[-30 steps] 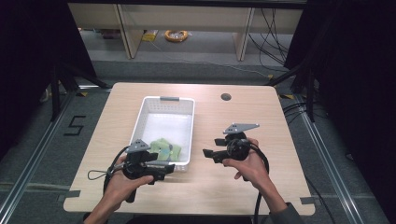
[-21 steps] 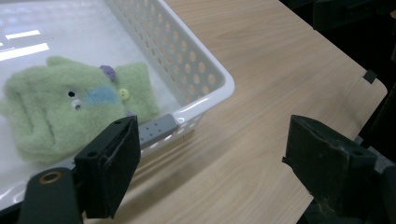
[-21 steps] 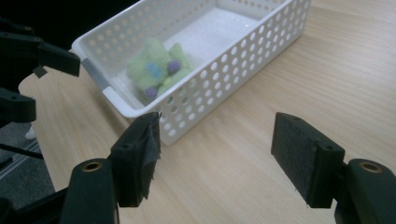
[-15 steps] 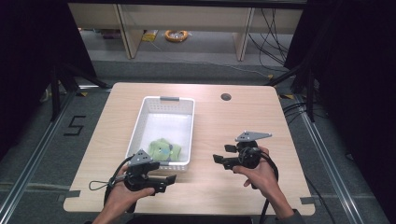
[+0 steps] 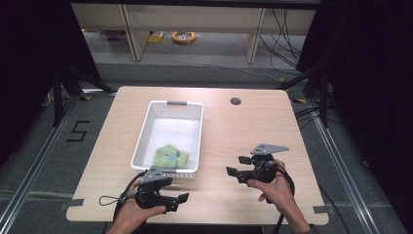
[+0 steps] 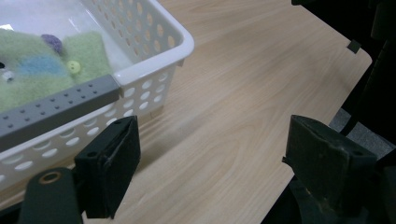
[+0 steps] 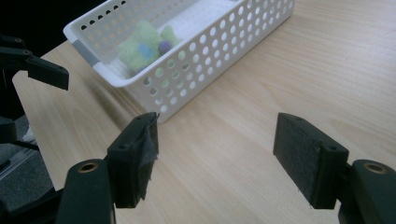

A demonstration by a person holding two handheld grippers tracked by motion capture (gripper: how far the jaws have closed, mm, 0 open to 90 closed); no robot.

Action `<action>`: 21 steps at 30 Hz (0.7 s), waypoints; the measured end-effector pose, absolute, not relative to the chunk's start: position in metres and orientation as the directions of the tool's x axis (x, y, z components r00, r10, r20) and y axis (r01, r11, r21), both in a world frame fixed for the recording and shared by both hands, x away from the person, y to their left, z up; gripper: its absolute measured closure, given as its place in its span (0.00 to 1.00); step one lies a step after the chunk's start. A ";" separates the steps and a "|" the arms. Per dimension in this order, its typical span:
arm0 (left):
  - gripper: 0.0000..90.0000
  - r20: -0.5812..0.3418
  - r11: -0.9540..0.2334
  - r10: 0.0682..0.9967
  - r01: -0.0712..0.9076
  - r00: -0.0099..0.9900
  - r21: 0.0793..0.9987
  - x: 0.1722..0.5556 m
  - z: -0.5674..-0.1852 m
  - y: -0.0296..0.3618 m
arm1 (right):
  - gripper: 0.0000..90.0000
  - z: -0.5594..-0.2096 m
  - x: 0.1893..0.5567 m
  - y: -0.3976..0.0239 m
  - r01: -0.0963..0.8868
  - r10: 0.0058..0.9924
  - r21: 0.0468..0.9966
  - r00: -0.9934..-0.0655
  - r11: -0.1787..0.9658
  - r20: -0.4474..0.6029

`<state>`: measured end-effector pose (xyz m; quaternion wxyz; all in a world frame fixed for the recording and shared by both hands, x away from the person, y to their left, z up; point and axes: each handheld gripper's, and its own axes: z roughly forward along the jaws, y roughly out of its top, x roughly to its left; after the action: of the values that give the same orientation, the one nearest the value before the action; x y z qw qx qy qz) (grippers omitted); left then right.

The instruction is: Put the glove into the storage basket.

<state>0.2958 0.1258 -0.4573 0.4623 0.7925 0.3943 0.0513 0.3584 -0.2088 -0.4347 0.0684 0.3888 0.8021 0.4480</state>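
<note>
Your left gripper [image 5: 179, 200] and right gripper [image 5: 233, 168] both sit wide open and hold nothing on the desk [image 5: 243, 131], since the green cloth [image 5: 170, 157] lies in the basket [image 5: 195, 105].

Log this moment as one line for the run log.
left gripper: open, empty | right gripper: open, empty | green felt toy: inside white basket | table

Black tongs [image 5: 181, 198] left, black tongs [image 5: 234, 165] right. Grey three-cornered plates on top, black cables trailing. Jaws carry dark, worn pads [image 7: 300, 151].
</note>
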 end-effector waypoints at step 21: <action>0.20 -0.278 -0.280 0.674 0.585 0.684 0.761 0.285 -0.474 0.128 | 0.34 -0.450 0.330 -0.223 0.577 0.677 0.767 -0.685 0.281 0.268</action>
<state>0.2853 0.1275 -0.4739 0.4524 0.7984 0.3943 0.0491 0.3300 -0.2225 -0.4504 0.0553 0.3929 0.7984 0.4529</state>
